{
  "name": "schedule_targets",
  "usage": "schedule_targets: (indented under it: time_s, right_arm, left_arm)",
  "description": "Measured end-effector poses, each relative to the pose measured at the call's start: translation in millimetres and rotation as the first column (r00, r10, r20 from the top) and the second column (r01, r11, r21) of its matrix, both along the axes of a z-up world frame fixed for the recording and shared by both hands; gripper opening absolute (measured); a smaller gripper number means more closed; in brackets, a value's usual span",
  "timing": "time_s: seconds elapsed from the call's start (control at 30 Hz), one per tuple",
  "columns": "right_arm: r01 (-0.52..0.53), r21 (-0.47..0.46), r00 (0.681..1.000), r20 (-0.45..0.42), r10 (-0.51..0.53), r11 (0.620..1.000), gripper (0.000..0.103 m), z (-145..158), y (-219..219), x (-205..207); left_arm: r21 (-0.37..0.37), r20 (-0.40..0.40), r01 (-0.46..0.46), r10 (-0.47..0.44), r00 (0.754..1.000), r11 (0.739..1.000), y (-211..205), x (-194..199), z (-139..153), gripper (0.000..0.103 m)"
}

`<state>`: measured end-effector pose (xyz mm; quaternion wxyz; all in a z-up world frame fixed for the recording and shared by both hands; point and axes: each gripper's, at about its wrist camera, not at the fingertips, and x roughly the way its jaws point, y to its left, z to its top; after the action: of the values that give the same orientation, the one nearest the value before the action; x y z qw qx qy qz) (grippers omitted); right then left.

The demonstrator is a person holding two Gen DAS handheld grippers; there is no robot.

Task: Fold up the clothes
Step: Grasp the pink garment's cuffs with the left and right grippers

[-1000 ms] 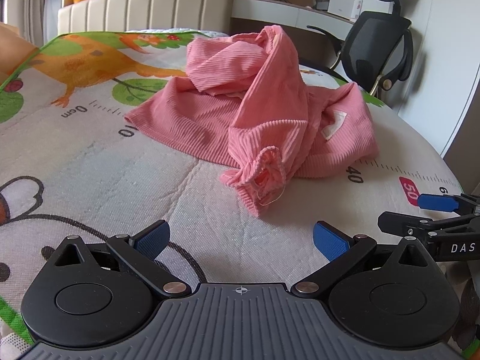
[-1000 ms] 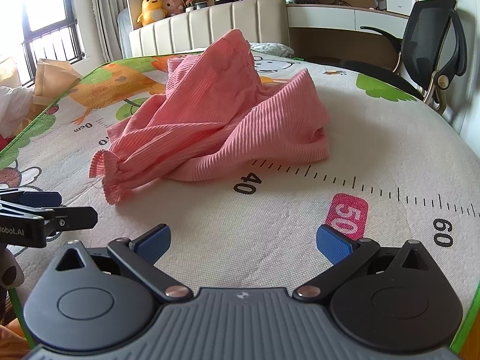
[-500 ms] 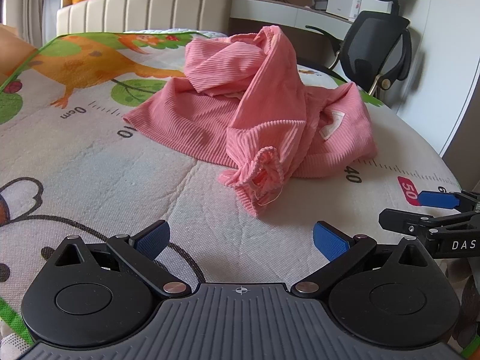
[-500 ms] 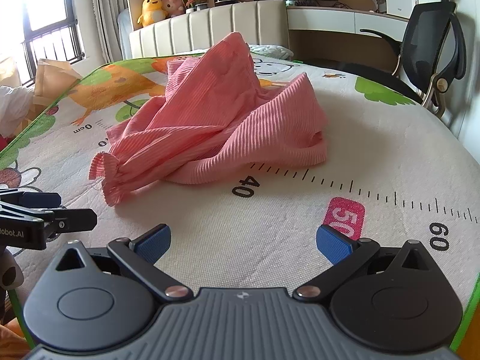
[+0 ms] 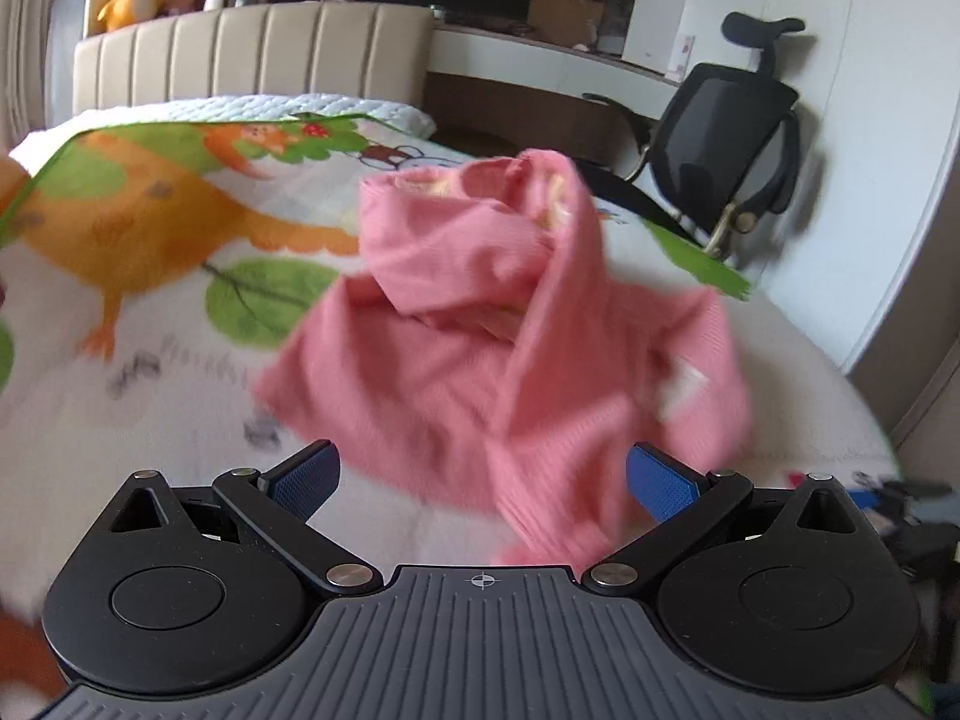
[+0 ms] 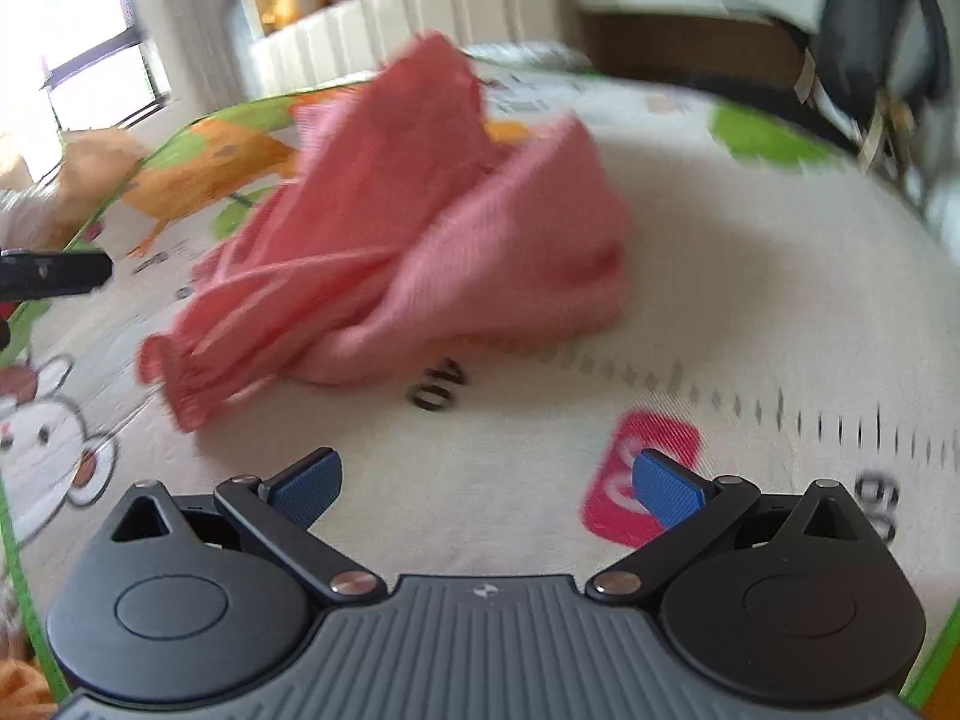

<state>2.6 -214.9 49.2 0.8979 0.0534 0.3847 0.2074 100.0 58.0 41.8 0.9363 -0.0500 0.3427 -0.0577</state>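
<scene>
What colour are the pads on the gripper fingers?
Blue pads on black arms, clearest in the right wrist view.

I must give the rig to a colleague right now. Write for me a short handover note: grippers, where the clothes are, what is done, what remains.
Left gripper: open, holding nothing; the near cuff end of the pink garment lies between its fingers.
Right gripper: open, holding nothing, short of the garment, over the printed mat.
The garment lies in a crumpled heap on the mat, near the ruler's 40 mark.
Done: no fold visible.
Left: grasp, spread flat, fold. Both views are blurred.
</scene>
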Motion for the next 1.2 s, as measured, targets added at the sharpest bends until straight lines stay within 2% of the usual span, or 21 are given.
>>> schedule_targets:
  time_s: [0.2,0.23,0.27,0.3,0.37,0.43,0.53,0.6,0.67,0.7,0.73,0.77,0.8,0.83,0.87,0.93,1.03,1.13,1.2]
  right_arm:
    - [0.05,0.112,0.998,-0.035,-0.047,0.992,0.103,-3,-13,2]
    - [0.037,0.087,0.998,-0.05,-0.032,0.996,0.103,-1,-10,5]
    - [0.017,0.052,0.998,-0.067,-0.013,0.999,0.103,1,-6,8]
    - [-0.024,0.02,0.996,-0.089,0.026,1.0,0.103,5,-2,13]
    - [-0.098,-0.014,0.99,-0.105,0.096,0.995,0.103,15,3,23]
    - [-0.113,-0.088,0.993,0.023,0.115,0.99,0.103,40,10,34]
    - [-0.109,-0.246,0.961,0.223,0.165,0.963,0.103,61,35,62]
    - [-0.084,-0.277,0.962,0.229,0.15,0.957,0.094,52,49,98]
    - [-0.058,-0.299,0.967,0.222,0.128,0.953,0.078,41,64,136]
    - [-0.059,-0.289,0.971,0.208,0.122,0.956,0.073,35,66,144]
    - [-0.063,-0.272,0.974,0.191,0.118,0.96,0.061,28,66,149]
    - [-0.067,-0.256,0.978,0.174,0.114,0.964,0.05,21,66,154]
    - [-0.071,-0.239,0.981,0.157,0.111,0.968,0.046,15,66,158]
    - [-0.075,-0.223,0.984,0.14,0.108,0.972,0.041,8,66,163]
    - [-0.078,-0.206,0.987,0.122,0.104,0.976,0.032,1,66,168]
    - [-0.11,-0.206,0.983,0.123,0.137,0.972,0.017,2,66,158]
    - [-0.145,-0.238,0.976,0.124,0.178,0.96,0.011,8,52,132]
    - [-0.156,-0.24,0.979,0.088,0.182,0.958,0.01,12,25,106]
    - [-0.159,-0.238,0.982,0.057,0.178,0.958,0.01,14,5,83]
  left_arm:
    - [0.083,-0.042,-0.041,0.045,0.998,0.996,27,92,-32,0.101]
    - [0.092,-0.052,-0.032,0.037,0.998,0.995,29,103,-38,0.093]
    - [0.1,-0.063,-0.024,0.03,0.998,0.995,30,113,-44,0.076]
    - [0.108,-0.073,-0.015,0.023,0.997,0.994,32,123,-50,0.068]
    - [0.086,-0.073,-0.002,0.008,0.997,0.996,35,132,-56,0.067]
    - [0.073,-0.067,0.001,0.004,0.998,0.997,38,139,-61,0.07]
    - [0.078,-0.05,-0.014,0.018,0.999,0.997,41,146,-69,0.072]
    - [0.087,-0.032,-0.042,0.045,0.998,0.995,42,149,-73,0.072]
    - [0.116,-0.02,-0.05,0.053,0.998,0.992,39,150,-75,0.075]
    - [0.132,-0.015,-0.053,0.056,0.998,0.99,38,151,-76,0.074]
    - [0.138,-0.016,-0.039,0.041,0.999,0.99,36,150,-75,0.071]
    - [0.142,-0.018,-0.02,0.023,1.0,0.99,34,148,-74,0.061]
    - [0.146,-0.021,-0.002,0.005,1.0,0.989,32,146,-72,0.053]
    - [0.15,-0.023,0.016,-0.012,1.0,0.989,30,145,-70,0.031]
    - [0.162,-0.021,0.03,-0.027,0.999,0.986,27,141,-69,0.014]
    - [0.194,-0.02,0.073,-0.071,0.997,0.978,17,125,-68,0.005]
    - [0.201,-0.042,0.166,-0.16,0.986,0.965,-1,86,-65,0.004]
    - [0.105,-0.103,0.28,-0.27,0.957,0.954,-17,33,-56,0.004]
    - [0.058,-0.137,0.349,-0.339,0.931,0.935,-27,-4,-53,0.004]
